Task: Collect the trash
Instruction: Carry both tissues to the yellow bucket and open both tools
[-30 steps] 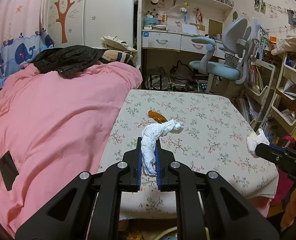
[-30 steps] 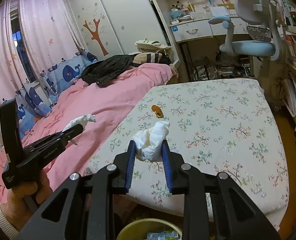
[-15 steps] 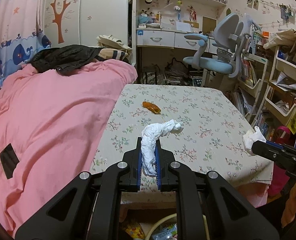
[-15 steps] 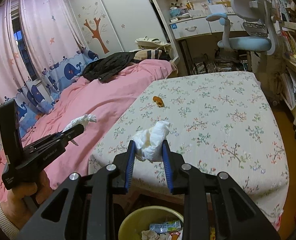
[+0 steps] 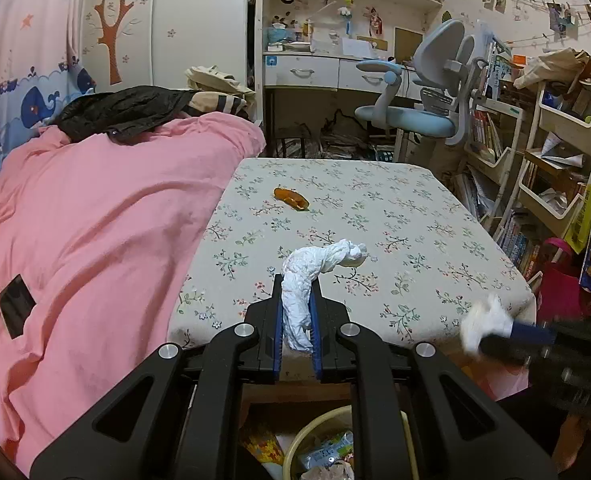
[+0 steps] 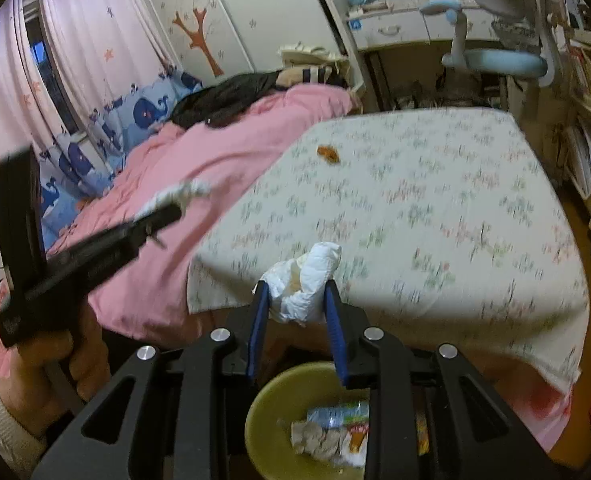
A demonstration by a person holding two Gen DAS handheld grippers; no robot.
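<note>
My left gripper (image 5: 296,298) is shut on a long twisted white tissue (image 5: 315,270), held past the near edge of the floral table (image 5: 395,216). My right gripper (image 6: 297,304) is shut on a crumpled white tissue (image 6: 305,284), held above a yellow trash bin (image 6: 271,408) that holds wrappers and paper. The bin also shows in the left wrist view (image 5: 307,440), low between the fingers. An orange peel (image 5: 291,198) lies on the table's far left part; it shows in the right wrist view (image 6: 328,154) too. Each gripper appears in the other's view with its tissue.
A pink duvet (image 5: 87,232) covers the bed left of the table, with a black jacket (image 5: 123,110) on it. A blue desk chair (image 5: 419,112) and desk stand behind. Shelves with books (image 5: 535,184) line the right side.
Both grippers have drawn back from over the table to beyond its near edge, tissues still held. The yellow bin has come into view below them. The right view is blurred by motion.
</note>
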